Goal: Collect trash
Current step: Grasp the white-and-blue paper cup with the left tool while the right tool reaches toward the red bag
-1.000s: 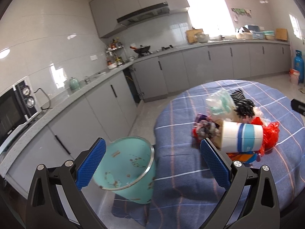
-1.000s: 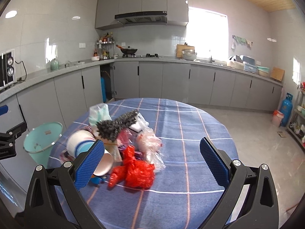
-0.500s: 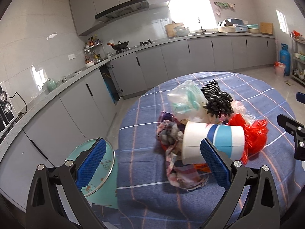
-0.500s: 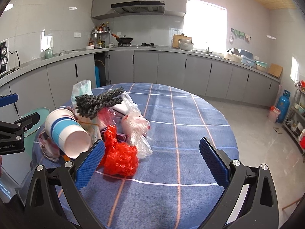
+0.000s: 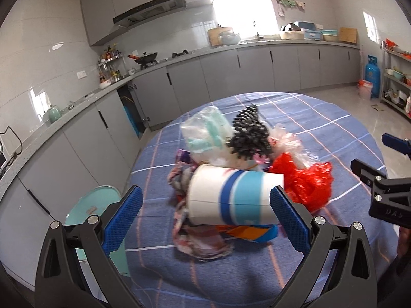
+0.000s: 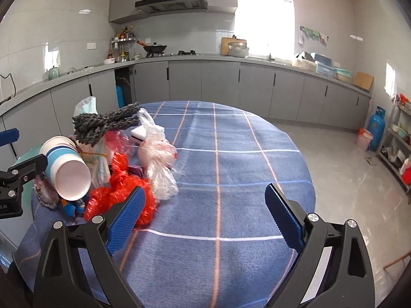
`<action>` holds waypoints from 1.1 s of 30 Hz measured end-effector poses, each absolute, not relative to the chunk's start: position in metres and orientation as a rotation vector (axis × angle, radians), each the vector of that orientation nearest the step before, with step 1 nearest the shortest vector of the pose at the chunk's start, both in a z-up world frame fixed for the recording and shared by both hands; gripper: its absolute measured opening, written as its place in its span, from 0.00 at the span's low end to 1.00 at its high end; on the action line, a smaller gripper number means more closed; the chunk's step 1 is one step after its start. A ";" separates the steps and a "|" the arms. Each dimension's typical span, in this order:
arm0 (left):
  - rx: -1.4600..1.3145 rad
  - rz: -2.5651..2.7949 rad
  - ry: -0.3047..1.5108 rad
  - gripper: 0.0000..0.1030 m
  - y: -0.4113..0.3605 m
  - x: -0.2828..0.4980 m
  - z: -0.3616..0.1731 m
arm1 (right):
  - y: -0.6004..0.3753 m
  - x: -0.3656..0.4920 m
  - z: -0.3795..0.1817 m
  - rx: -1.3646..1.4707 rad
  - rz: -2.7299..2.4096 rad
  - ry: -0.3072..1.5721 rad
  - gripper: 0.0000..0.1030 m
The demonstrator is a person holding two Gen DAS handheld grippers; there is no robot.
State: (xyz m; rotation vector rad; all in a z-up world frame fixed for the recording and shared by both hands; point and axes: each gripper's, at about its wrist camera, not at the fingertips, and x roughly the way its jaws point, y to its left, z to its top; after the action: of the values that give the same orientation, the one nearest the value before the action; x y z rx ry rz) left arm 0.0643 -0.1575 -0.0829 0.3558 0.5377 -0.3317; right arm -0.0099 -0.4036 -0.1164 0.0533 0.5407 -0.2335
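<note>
The round desk under a blue checked cloth [image 6: 231,169] carries the whole heap of trash near its left edge, with the pale green plastic bin [image 5: 95,205] standing on the floor just beside that edge; largest in the heap is the white paper cup with blue bands [image 5: 231,200], lying on its side on top of the pile, mouth to the left in the left wrist view; it looks light, thin-walled and easy to crush, so I judge a gentle hold across its banded middle would serve best; beside it, to the right, the crumpled red plastic bag [image 5: 305,182] should be weightless, limp and slippery, best pinched at a bunched fold; beyond it lie a clear plastic bag with pinkish contents [image 6: 159,159], a clear bag holding pale green pieces [image 5: 205,133] and a dark knobbly scrubbing cloth [image 5: 249,138], all soft; under the cup a patterned rag [image 5: 200,238] lies flat and floppy; the left gripper [image 5: 205,220] is spread wide, its fingers either side of the cup and holding nothing; the right gripper [image 6: 203,218] hangs equally wide over bare cloth, holding nothing, its left finger in front of the red bag.
</note>
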 end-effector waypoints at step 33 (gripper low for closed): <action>0.358 -0.447 0.579 0.83 -0.157 0.075 -0.103 | -0.395 -0.010 -0.131 0.048 -0.206 0.568 0.90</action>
State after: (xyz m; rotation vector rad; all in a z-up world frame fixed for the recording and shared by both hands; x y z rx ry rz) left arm 0.0746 -0.1571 -0.1031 0.3575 0.5794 -0.4469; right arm -0.0095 -0.3950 -0.1306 0.0480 0.5679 -0.2057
